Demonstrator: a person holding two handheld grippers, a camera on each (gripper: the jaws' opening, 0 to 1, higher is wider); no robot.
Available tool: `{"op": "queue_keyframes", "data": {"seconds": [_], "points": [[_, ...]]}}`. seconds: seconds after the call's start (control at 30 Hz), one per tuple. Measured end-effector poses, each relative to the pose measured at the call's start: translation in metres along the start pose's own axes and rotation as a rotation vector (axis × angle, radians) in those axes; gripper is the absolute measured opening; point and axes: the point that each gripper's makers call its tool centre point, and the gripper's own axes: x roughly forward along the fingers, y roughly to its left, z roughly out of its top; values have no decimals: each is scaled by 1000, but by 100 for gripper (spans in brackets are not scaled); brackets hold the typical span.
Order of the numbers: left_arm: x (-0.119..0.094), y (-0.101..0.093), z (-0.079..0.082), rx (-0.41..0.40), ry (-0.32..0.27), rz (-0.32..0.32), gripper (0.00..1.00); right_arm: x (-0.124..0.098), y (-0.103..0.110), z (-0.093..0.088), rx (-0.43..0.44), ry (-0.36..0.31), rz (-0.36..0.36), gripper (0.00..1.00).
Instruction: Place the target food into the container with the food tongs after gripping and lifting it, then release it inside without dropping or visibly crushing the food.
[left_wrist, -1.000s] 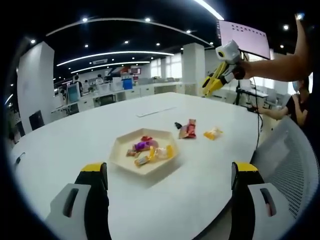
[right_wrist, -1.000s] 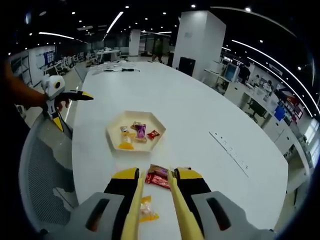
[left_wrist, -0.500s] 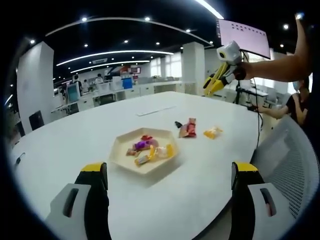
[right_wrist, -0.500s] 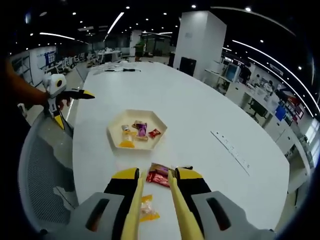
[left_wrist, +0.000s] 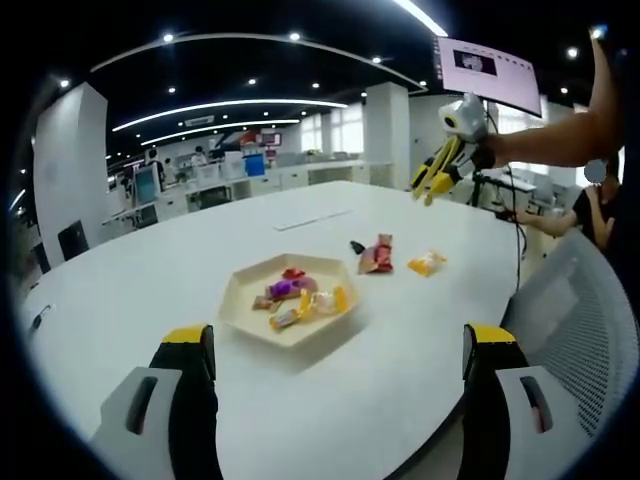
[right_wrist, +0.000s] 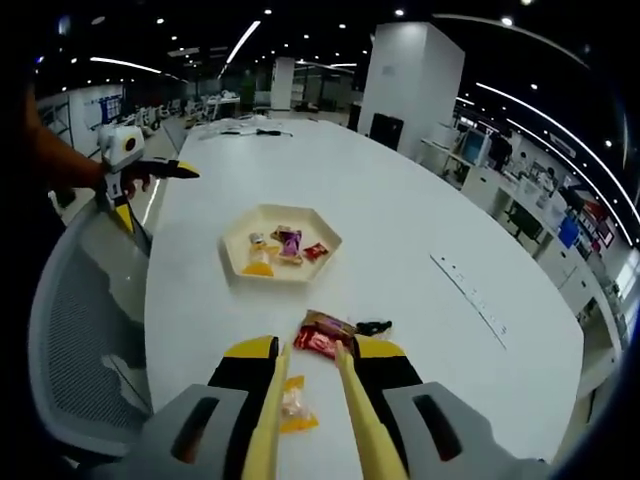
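Progress looks partial, judging by the layout: the cream hexagonal tray on the white oval table already holds several wrapped sweets, among them a purple-wrapped candy and a yellow-wrapped one, while pieces remain outside it. Left on the table are a red-and-brown snack packet, a yellow-wrapped candy and a small black object just beside the packet; which of these counts as the target I cannot tell. Nothing is gripped or lifted now.

The right gripper hangs above the table over the loose pieces, its long yellow tong blades narrow with a slim gap between them, holding nothing; the yellow candy shows between the blades, the red packet just past their tips. The left gripper has its jaws spread wide and empty, aimed at the tray from the table's near edge.

What is left: pick up a loose piece, carry it to the tray, let go gently. A white mesh office chair stands beside the table edge; nothing lies between the loose pieces and the tray
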Motion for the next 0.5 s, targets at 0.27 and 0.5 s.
{"op": "queue_keyframes", "data": {"seconds": [0.27, 0.5], "points": [[1, 1, -2, -2, 6, 3, 99, 5, 3, -14, 9, 1, 25, 28], [1, 0, -3, 3, 14, 1, 99, 9, 5, -26, 17, 3, 35, 28]]}}
